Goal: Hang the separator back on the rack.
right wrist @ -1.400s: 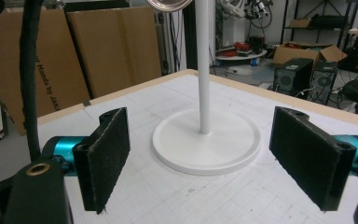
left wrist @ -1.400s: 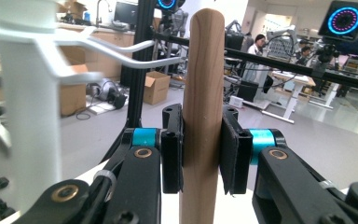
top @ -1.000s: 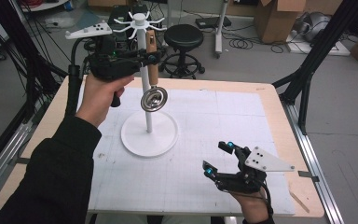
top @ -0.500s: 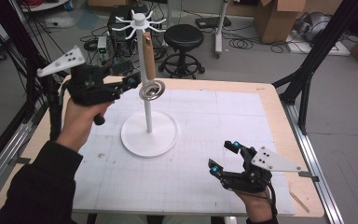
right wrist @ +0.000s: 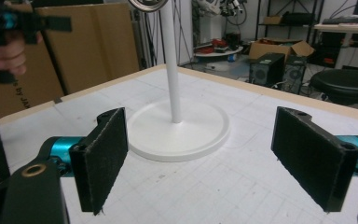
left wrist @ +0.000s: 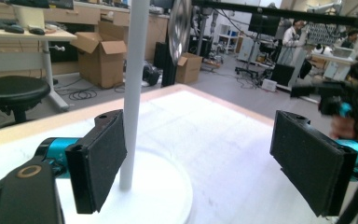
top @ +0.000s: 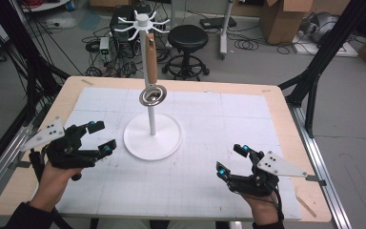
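A white rack stands mid-table on a round base (top: pixel 153 139), with hooks at the top of its pole (top: pixel 142 22). A utensil with a wooden handle (top: pixel 150 56) hangs from a hook, its round metal end (top: pixel 152 96) against the pole. My left gripper (top: pixel 102 136) is open and empty, low over the mat just left of the base. In the left gripper view the pole (left wrist: pixel 133 93) rises close behind the left pad (left wrist: pixel 103 156). My right gripper (top: pixel 229 159) is open and empty at the front right, facing the base (right wrist: pixel 177 127).
A white gridded mat (top: pixel 219 119) covers the wooden table (top: pixel 286 109). Behind the far edge stand a black stool (top: pixel 188 38), cables and cardboard boxes (top: pixel 281 19). Black frame struts (top: pixel 314 71) rise at both sides.
My left gripper has come away from the hanging utensil's handle, swung left and dropped to the mat beside the base. The utensil stays on the hook. My right gripper barely moved.
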Tool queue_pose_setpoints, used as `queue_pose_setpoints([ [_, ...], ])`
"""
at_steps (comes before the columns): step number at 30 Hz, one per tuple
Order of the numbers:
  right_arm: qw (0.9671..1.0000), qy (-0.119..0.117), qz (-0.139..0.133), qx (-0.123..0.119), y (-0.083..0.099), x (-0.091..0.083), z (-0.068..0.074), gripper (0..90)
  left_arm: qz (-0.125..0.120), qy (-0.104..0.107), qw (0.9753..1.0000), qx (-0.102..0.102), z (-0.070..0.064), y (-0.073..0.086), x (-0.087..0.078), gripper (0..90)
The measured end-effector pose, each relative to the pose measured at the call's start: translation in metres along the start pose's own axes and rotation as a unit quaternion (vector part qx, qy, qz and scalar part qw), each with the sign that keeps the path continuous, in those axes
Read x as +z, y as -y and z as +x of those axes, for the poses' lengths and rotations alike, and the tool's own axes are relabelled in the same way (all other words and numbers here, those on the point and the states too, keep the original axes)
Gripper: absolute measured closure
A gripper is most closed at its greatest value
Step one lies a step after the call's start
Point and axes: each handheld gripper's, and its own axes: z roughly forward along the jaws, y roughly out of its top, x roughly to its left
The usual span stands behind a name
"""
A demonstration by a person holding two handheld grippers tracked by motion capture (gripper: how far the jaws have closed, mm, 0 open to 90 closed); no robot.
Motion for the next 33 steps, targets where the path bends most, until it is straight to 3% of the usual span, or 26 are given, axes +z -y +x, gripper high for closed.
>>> queue_pose_setpoints([
  [3, 0.9999, 0.006, -0.009, 0.002, 0.003, -0.003, -0.003, 16.5, 0.006, -0.007, 0.9999, 0.006, 0.001, 0.013, -0.009, 19.0],
  [12, 0.9994, 0.032, -0.013, 0.008, 0.011, -0.011, -0.012, 16.4, -0.011, -0.021, 0.9995, -0.020, 0.007, 0.041, -0.021, 19.5],
  [20, 0.9992, 0.038, -0.012, 0.009, 0.013, -0.011, -0.014, 16.4, 0.005, -0.020, 0.9996, -0.020, 0.008, 0.050, -0.020, 19.9],
  [33, 0.9993, 0.036, -0.008, 0.010, 0.014, -0.010, -0.017, 16.4, -0.004, -0.026, 0.9993, -0.027, 0.010, 0.050, -0.021, 20.0],
])
